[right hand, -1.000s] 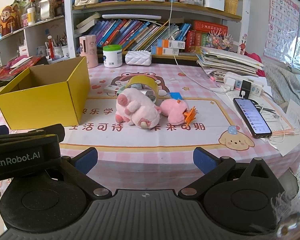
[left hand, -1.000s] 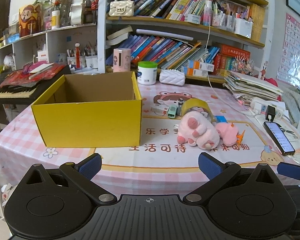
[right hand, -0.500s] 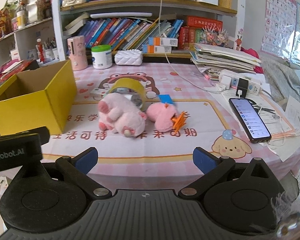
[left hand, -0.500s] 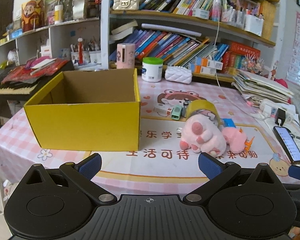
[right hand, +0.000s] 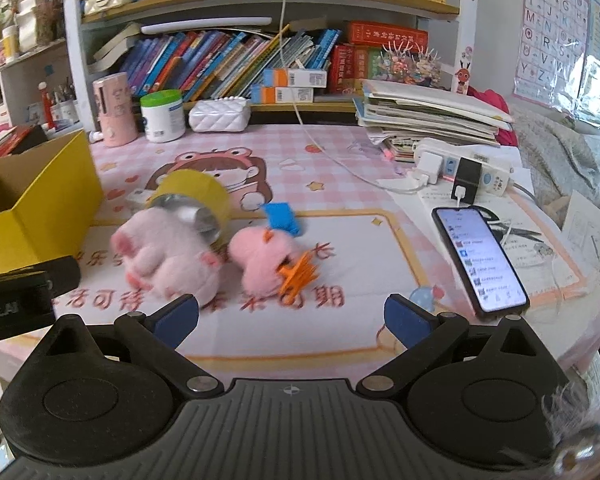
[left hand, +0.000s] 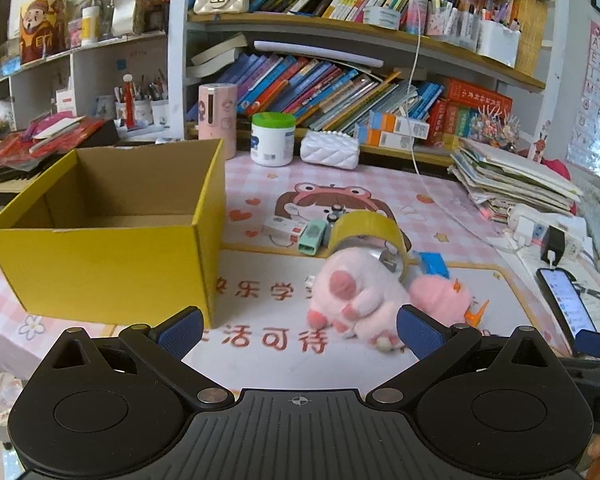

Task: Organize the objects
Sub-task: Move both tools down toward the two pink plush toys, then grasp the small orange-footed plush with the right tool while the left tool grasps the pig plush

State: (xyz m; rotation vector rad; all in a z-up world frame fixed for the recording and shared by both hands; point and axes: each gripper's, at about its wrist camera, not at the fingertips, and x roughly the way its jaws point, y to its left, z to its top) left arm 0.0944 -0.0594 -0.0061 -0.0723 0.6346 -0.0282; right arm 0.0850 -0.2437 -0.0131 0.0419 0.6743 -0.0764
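Both grippers, left (left hand: 298, 330) & right (right hand: 290, 316), spread wide w/ nothing held, near fluffy pink pig plush (left hand: 354, 298); open yellow cardboard box (left hand: 108, 240) beside it.

Beside the yellow box (left hand: 100, 264) on the pink-checked tablecloth (right hand: 340, 152) lie a pale pink plush pig (right hand: 168, 256), a deeper pink, orange-footed plush (right hand: 264, 264) and yellow tape (right hand: 196, 196).

Both wrist views look low across the bench (left hand: 340, 184) toward the bookshelf (left hand: 340, 28). The left frames the yellow box (left hand: 100, 264) at left; both share the pink plush pig (right hand: 168, 260) at centre.
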